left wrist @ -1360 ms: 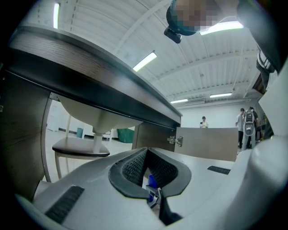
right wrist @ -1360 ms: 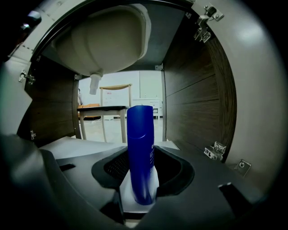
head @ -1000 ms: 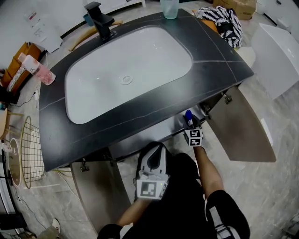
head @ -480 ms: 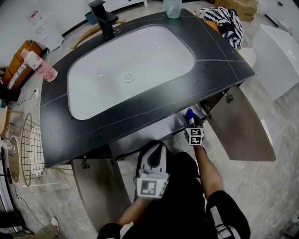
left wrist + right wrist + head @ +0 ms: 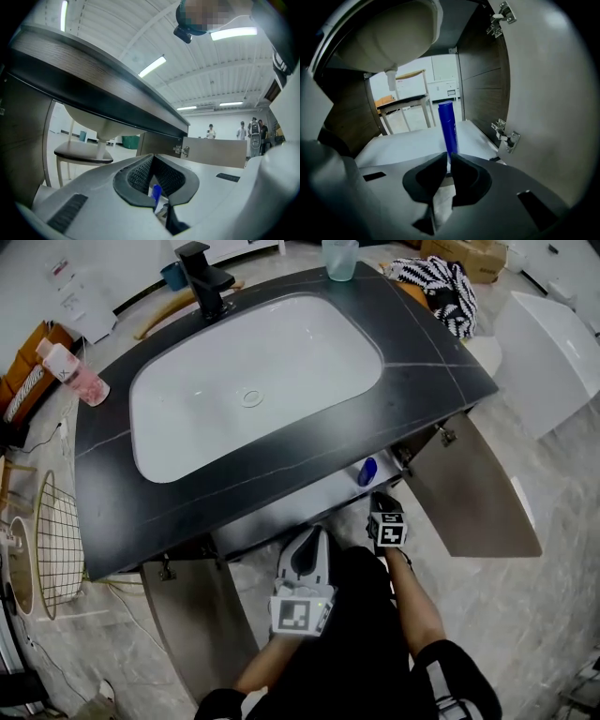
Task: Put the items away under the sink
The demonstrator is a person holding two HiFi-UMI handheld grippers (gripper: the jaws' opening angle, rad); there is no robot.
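A slim blue bottle stands upright on the white floor of the cabinet under the sink. From above, its cap shows just under the counter's front edge. My right gripper sits just in front of the bottle, jaws nearly together and apart from it; in the head view the right gripper is a little nearer me than the cap. My left gripper hangs by my lap with its jaws together, and in its own view the left gripper points up at the counter's underside.
Both cabinet doors stand open, the right door and the left door. The white basin's underside hangs above the cabinet floor. On the dark counter are a pink bottle, a faucet and a cup. A wire basket stands at left.
My right gripper has let go of the blue bottle and pulled back toward me; the bottle stays standing in the cabinet. The left gripper has barely moved.
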